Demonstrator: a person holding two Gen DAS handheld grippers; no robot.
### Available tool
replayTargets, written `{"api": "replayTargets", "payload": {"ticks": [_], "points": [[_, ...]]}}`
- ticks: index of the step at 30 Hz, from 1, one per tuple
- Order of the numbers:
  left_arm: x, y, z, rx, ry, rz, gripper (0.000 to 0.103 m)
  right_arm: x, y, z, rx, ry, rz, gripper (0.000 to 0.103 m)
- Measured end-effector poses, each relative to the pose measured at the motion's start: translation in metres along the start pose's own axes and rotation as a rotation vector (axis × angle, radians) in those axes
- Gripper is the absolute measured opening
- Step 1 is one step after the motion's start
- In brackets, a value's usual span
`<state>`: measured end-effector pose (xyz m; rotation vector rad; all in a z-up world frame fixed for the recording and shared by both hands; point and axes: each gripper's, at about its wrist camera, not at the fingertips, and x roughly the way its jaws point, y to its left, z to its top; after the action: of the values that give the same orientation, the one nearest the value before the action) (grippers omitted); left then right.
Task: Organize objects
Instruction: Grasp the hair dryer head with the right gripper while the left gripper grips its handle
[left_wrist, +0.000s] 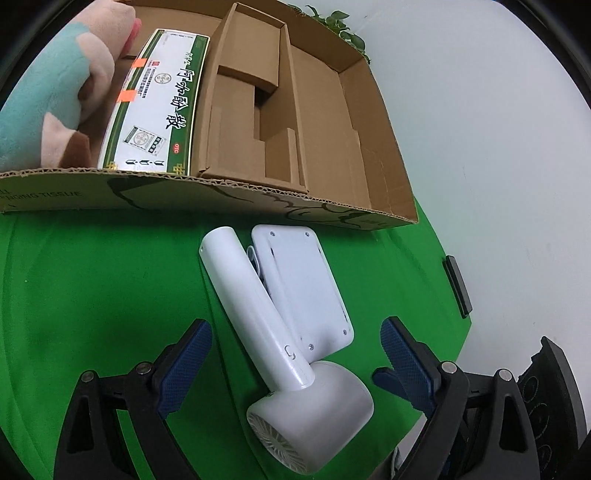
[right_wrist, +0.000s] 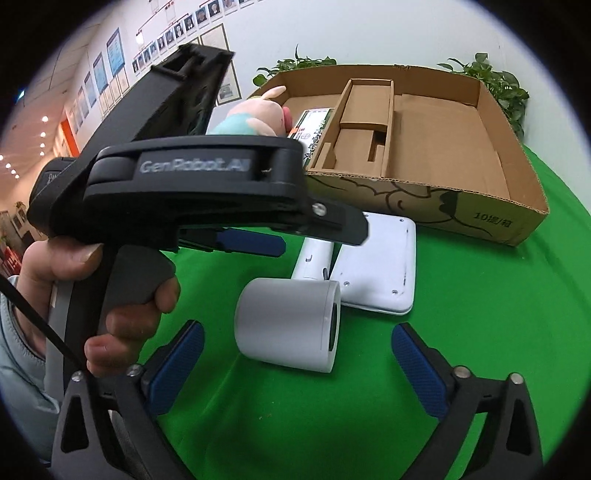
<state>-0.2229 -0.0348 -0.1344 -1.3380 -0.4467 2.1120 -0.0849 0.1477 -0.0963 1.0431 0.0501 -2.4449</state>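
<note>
A white hair dryer lies on the green cloth, its handle resting on a flat white device. My left gripper is open, its blue pads either side of the dryer, not touching. In the right wrist view the dryer's barrel lies just ahead of my open, empty right gripper, with the white device behind it. The left gripper's body crosses that view above the dryer. A cardboard box behind holds a plush toy and a green-and-white carton.
The box has an inner cardboard divider and a bare right section. A black object lies at the cloth's right edge. Potted plants stand behind the box. The green cloth covers a round table.
</note>
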Motion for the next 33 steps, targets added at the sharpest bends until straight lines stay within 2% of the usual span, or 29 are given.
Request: {"api": "replayTargets", "payload": {"ticks": [2, 3, 7, 11, 15, 16, 17, 18, 21, 24, 25, 27, 29, 33], "points": [[0.001, 0.0, 0.0, -0.001, 0.005, -0.008, 0.087, 0.003, 0.002, 0.001, -0.002, 0.01, -0.018, 0.08], [0.002, 0.0, 0.0, 0.001, 0.007, -0.011, 0.087, 0.004, 0.002, 0.001, -0.003, 0.019, -0.028, 0.078], [0.004, 0.0, -0.003, 0.008, 0.021, -0.017, 0.079, 0.004, 0.007, -0.003, -0.016, 0.037, -0.009, 0.057], [0.006, 0.0, -0.009, 0.022, 0.045, -0.011, 0.073, -0.003, 0.014, -0.009, -0.012, 0.04, -0.01, 0.057], [0.008, 0.005, -0.013, 0.006, 0.057, -0.011, 0.068, -0.009, 0.008, -0.014, 0.049, 0.058, 0.075, 0.059], [0.008, 0.006, -0.014, 0.002, 0.056, -0.016, 0.068, -0.01, 0.006, -0.015, 0.059, 0.063, 0.087, 0.067], [0.008, 0.007, -0.013, -0.001, 0.053, -0.023, 0.067, -0.01, 0.006, -0.015, 0.065, 0.07, 0.09, 0.081], [0.008, 0.008, -0.013, -0.005, 0.052, -0.026, 0.067, -0.01, 0.006, -0.015, 0.068, 0.072, 0.083, 0.084], [0.01, 0.011, -0.011, -0.019, 0.055, -0.035, 0.062, -0.008, 0.008, -0.013, 0.065, 0.066, 0.047, 0.084], [0.011, 0.016, -0.009, -0.033, 0.063, -0.035, 0.052, -0.007, 0.014, -0.009, 0.043, 0.063, 0.023, 0.084], [0.012, 0.017, -0.008, -0.036, 0.066, -0.031, 0.045, -0.006, 0.015, -0.009, 0.036, 0.062, 0.011, 0.083], [0.011, 0.02, -0.008, -0.044, 0.068, -0.024, 0.038, -0.005, 0.017, -0.011, 0.028, 0.078, 0.006, 0.077], [0.008, 0.023, -0.011, -0.057, 0.069, -0.043, 0.038, -0.004, 0.015, -0.014, 0.041, 0.098, 0.027, 0.061], [0.005, 0.02, -0.017, -0.051, 0.076, -0.05, 0.038, -0.007, 0.02, -0.024, 0.022, 0.096, -0.005, 0.061]]}}
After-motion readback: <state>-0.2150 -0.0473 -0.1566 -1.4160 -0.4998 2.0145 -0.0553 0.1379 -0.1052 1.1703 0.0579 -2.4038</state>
